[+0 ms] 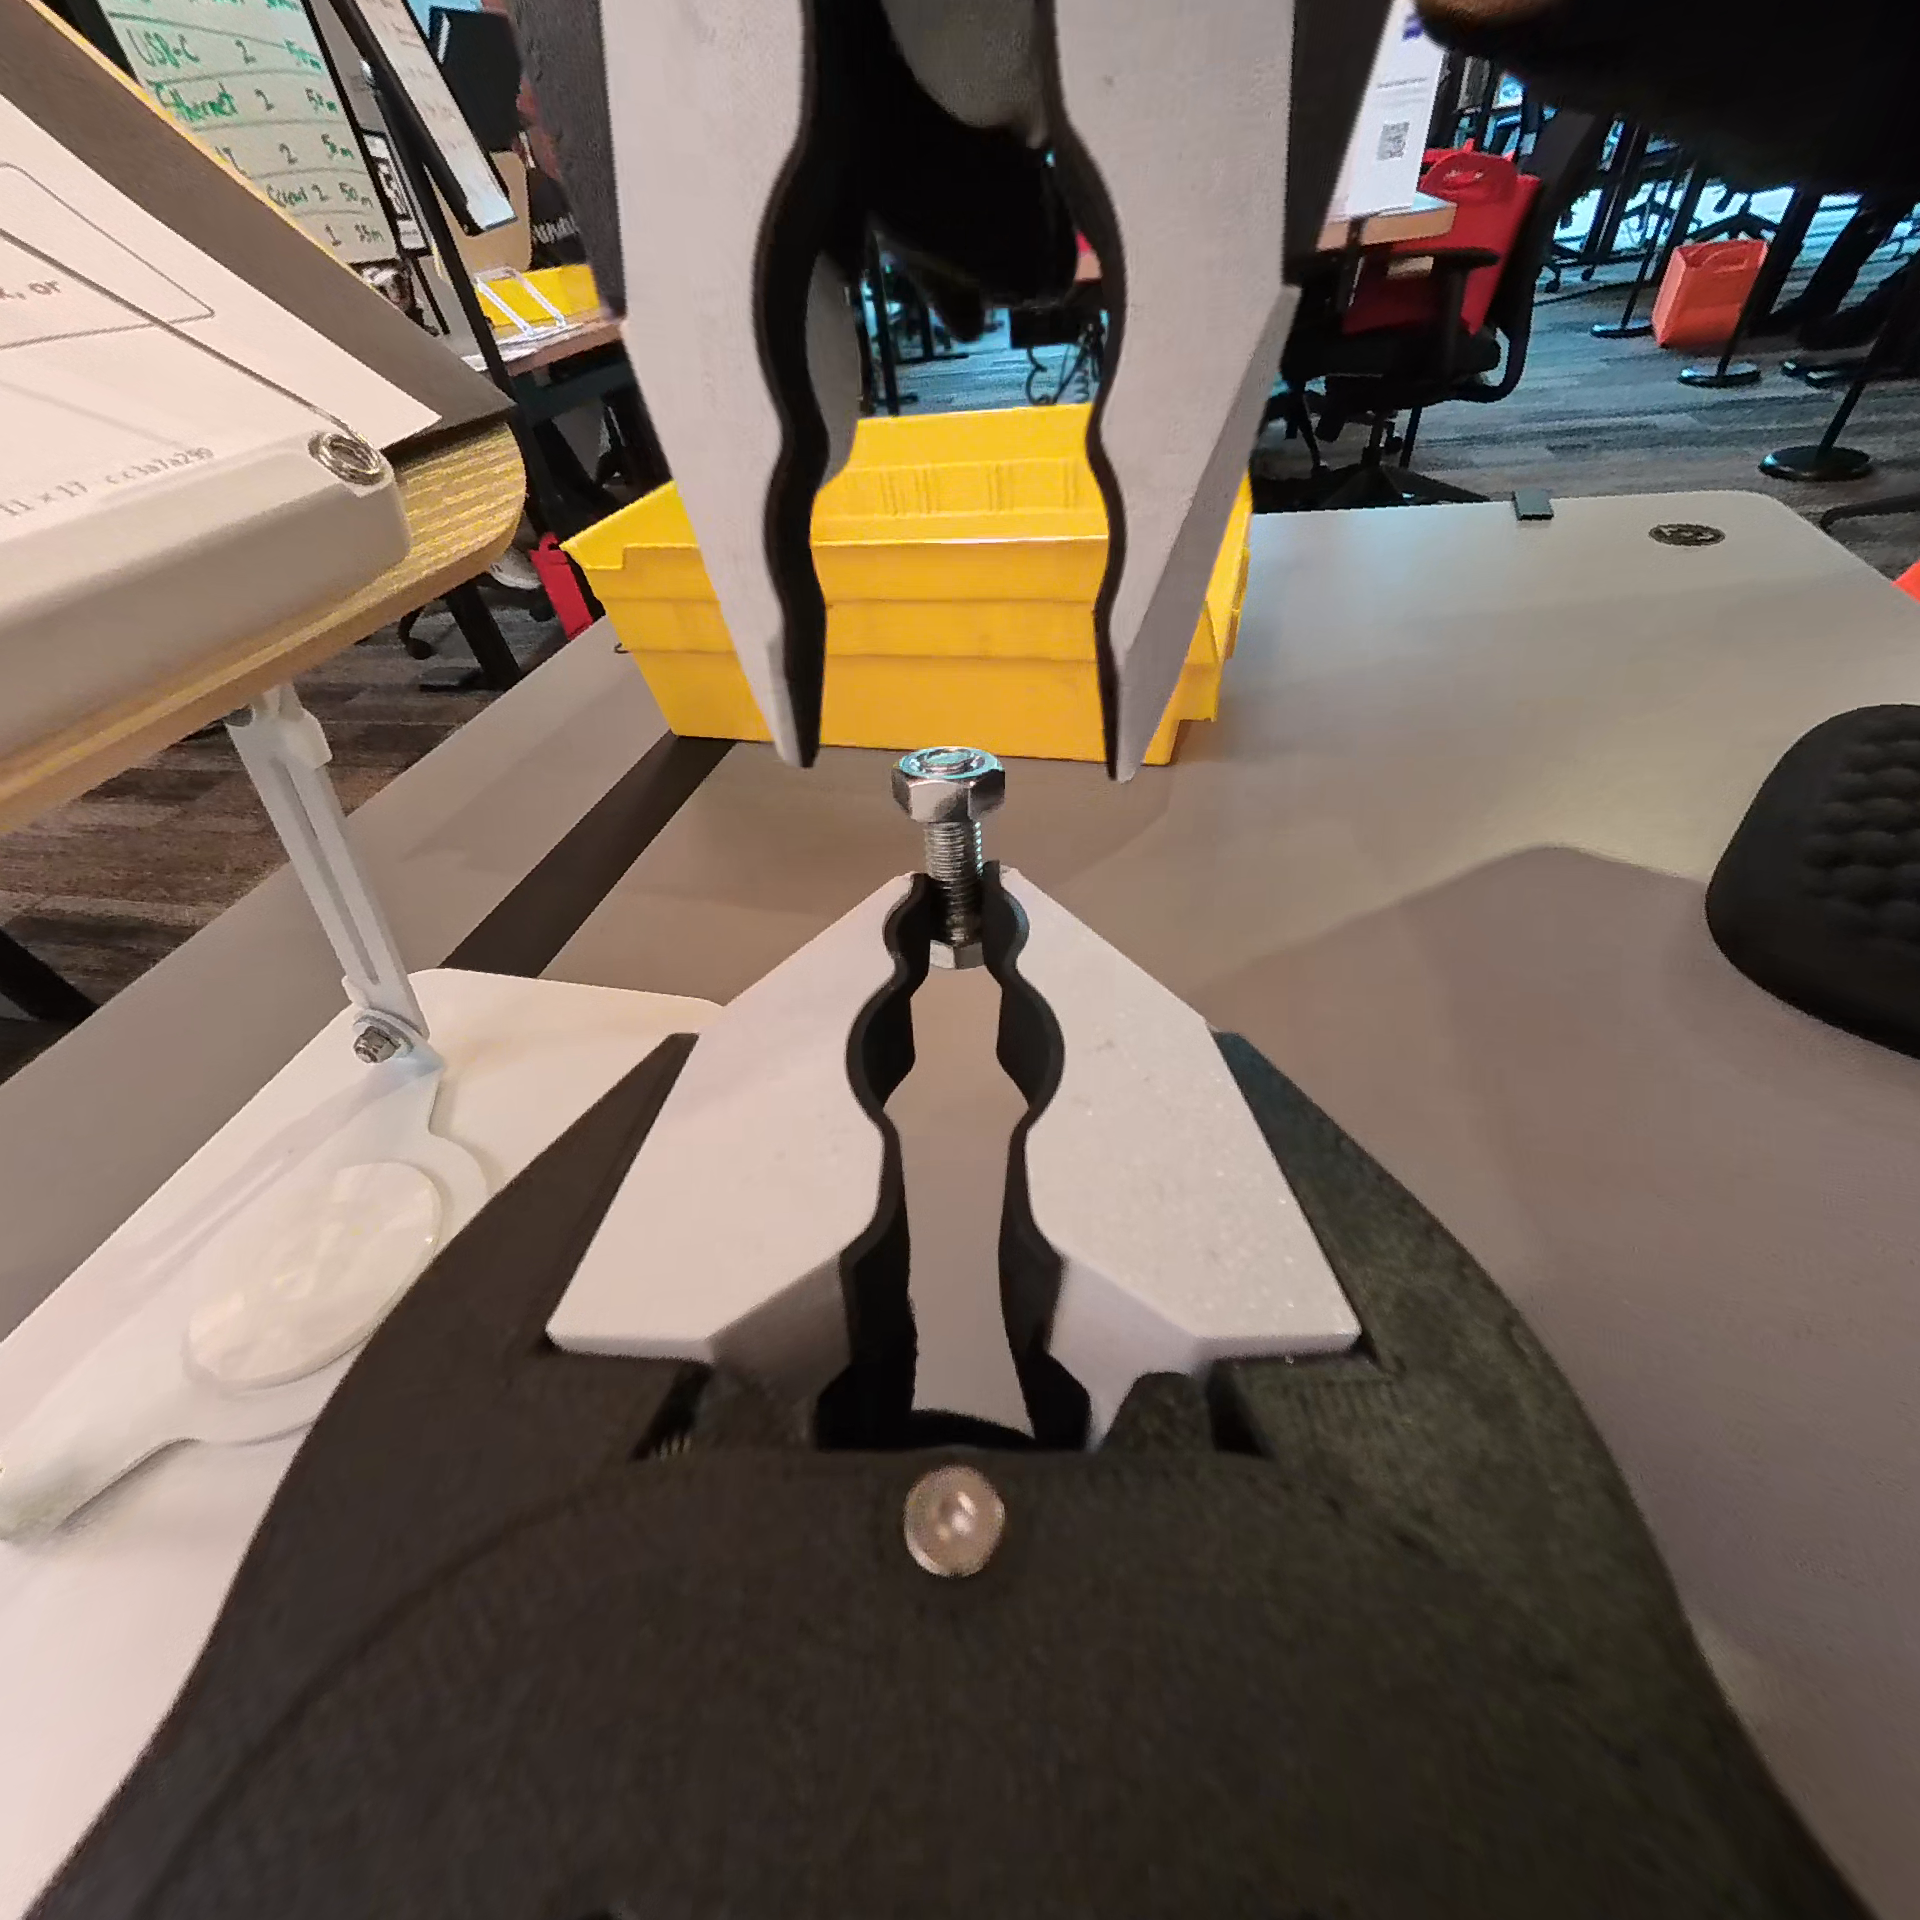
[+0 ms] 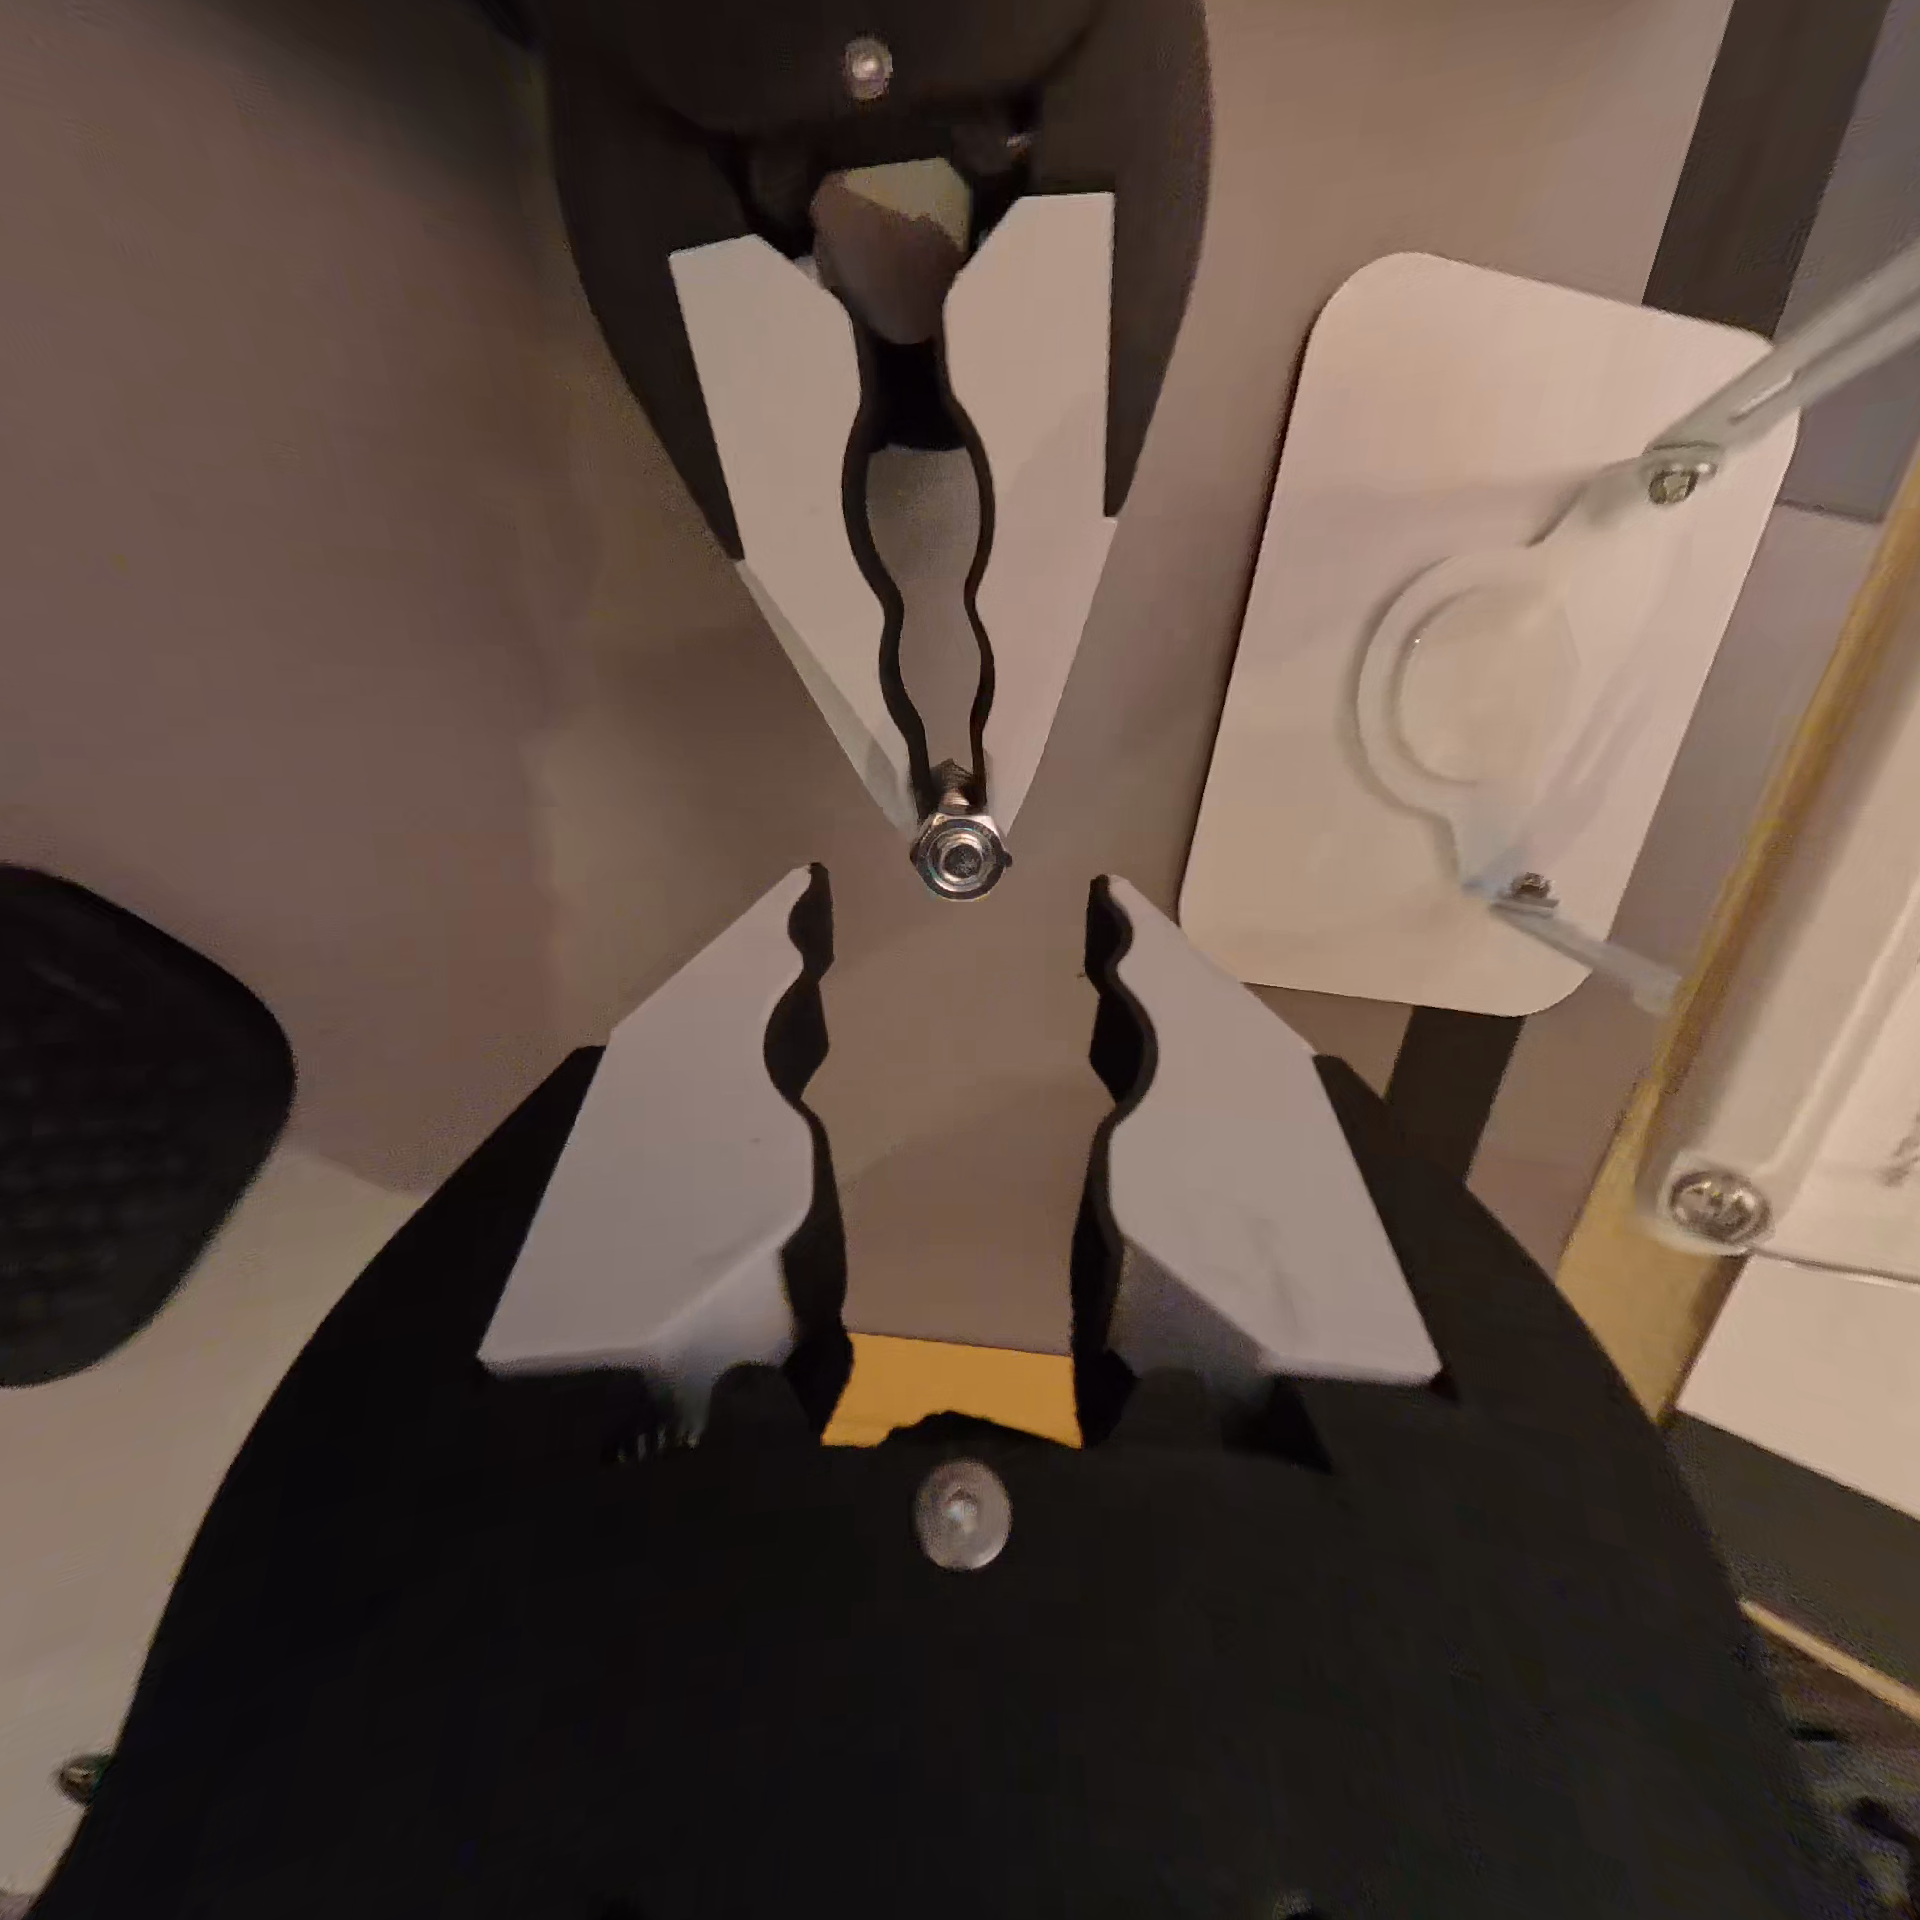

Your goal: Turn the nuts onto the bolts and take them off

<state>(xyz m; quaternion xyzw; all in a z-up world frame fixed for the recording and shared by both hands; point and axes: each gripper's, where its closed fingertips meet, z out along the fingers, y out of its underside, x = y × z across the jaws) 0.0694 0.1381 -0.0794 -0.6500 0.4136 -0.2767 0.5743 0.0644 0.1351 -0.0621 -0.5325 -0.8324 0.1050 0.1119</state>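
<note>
Gripping threaded steel bolt (image 1: 951, 894), hexagonal nut (image 1: 948, 781) atop.

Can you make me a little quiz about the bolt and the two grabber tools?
1. True or false: the left gripper holds the bolt upright.
2. Where does the nut sit on the bolt? A) at the top end B) down at the fingers C) off, on the table
3. Fill in: the right gripper above the nut is ____ (open or shut).

Key: 1 true; 2 A; 3 open.
</note>
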